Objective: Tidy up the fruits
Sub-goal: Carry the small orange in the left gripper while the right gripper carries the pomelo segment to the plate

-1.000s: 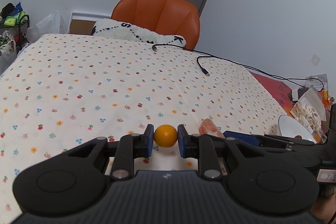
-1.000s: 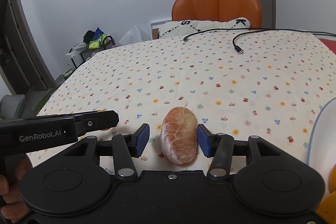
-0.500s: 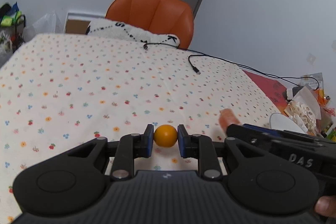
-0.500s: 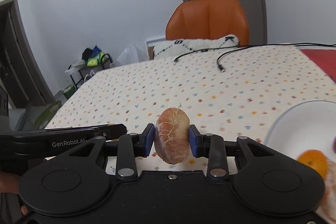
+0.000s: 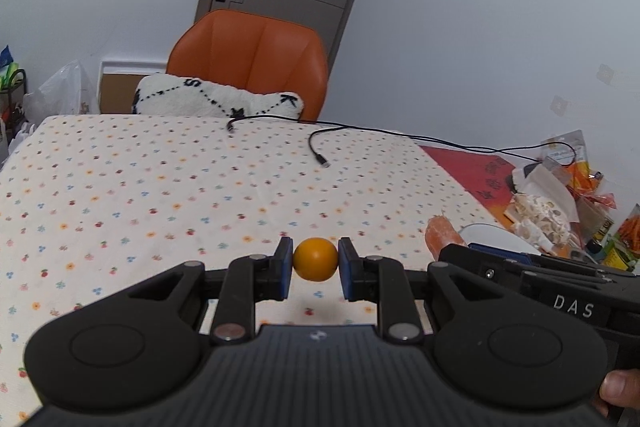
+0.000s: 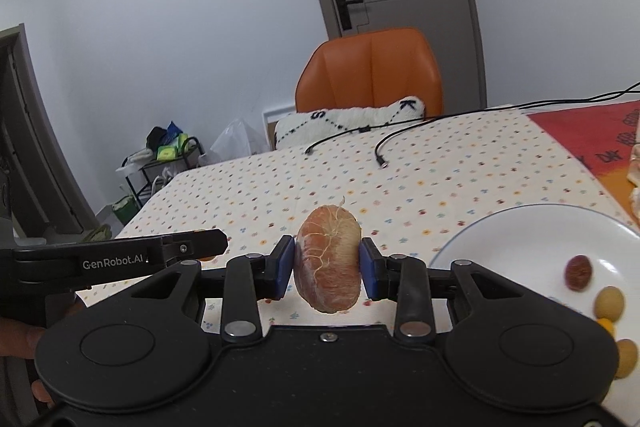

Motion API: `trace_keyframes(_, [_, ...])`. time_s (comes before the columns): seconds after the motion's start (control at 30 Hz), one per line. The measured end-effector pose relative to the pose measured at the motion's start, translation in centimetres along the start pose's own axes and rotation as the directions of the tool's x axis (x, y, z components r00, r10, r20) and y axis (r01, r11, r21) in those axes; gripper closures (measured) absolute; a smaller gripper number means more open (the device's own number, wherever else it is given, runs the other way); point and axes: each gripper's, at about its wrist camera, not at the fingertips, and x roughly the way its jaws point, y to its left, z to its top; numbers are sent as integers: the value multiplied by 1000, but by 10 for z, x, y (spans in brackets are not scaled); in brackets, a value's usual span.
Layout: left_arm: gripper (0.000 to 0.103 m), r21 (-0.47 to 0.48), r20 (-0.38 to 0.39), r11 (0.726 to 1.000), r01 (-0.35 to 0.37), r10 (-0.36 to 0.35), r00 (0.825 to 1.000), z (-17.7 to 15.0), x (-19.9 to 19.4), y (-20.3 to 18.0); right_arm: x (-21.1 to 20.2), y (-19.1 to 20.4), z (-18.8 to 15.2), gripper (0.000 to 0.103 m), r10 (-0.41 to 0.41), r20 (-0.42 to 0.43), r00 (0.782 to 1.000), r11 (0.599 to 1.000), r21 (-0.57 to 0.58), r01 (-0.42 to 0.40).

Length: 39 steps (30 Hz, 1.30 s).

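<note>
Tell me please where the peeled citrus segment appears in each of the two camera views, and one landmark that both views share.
Left wrist view: the peeled citrus segment is at lower right, only its top showing behind the other claw's black body.
Right wrist view: the segment is at lower centre, clamped in the right claw.
Shared landmark: the orange chair behind the table's far edge.

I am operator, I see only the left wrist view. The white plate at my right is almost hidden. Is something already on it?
Observer: Yes. In the right wrist view the white plate holds a dark red fruit and small yellow fruits.
Operator: What does the right gripper hold?
Observer: The right gripper is shut on a peeled citrus segment, held clear of the tablecloth.
</note>
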Motion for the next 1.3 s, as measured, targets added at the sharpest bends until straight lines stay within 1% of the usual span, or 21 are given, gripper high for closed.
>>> trace_keyframes(0.6, [81,67,8,994,83,-83,996,1,0,-57,-49,-45,2,70,-89,72,993,995,45,86])
trace_keyframes(1.03, [81,104,-2,987,125,-126,992,2,10,-87,-70,-77,-3,70,-153,86,984,986,86,146])
trace_keyframes(1.3, [81,117,-18,983,144,-143,990,0,21,-102,-75,-92,-6,70,-175,86,981,980,107,166])
